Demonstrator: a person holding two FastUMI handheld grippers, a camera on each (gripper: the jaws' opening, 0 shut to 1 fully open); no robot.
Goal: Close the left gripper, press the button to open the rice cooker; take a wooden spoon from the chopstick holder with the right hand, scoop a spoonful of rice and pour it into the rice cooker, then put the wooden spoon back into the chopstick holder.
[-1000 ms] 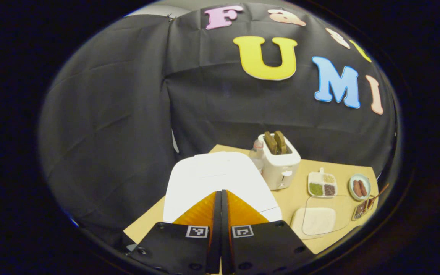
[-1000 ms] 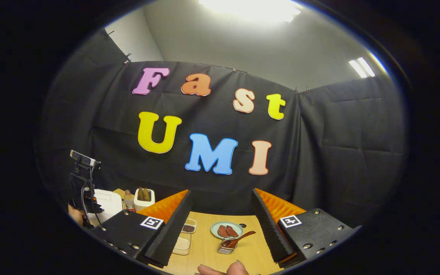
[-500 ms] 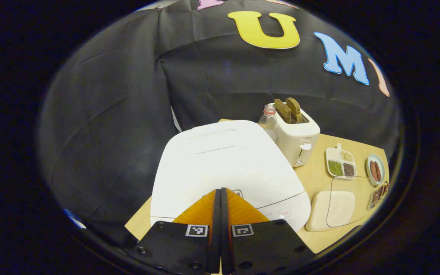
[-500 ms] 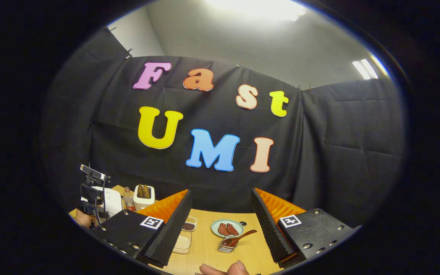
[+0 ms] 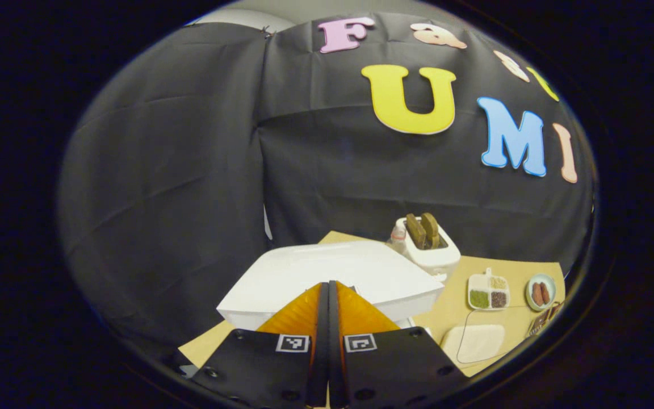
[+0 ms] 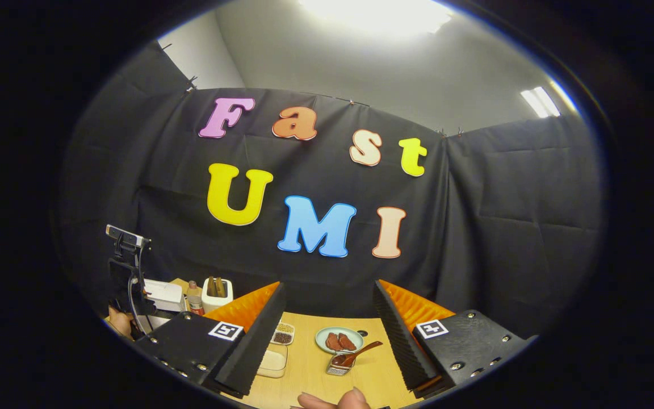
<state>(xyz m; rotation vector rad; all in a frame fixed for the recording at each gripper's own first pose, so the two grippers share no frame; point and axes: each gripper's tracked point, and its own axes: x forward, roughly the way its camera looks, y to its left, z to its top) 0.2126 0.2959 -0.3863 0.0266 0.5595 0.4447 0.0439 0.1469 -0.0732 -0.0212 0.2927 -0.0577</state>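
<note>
The rice cooker lid has just popped ajar at the desk's left edge; left gripper pressed together, right gripper apart above the wooden spoon, next

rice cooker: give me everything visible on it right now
The rice cooker is a white, glossy, plastic-looking appliance with rounded corners, standing at the left end of the wooden table, next to the toaster. Its lid looks raised off the body, front edge lifted, a gap underneath. The left tongs, shut, sit just in front of the lid; contact cannot be told. In the right gripper view it shows small behind the left gripper.
</note>
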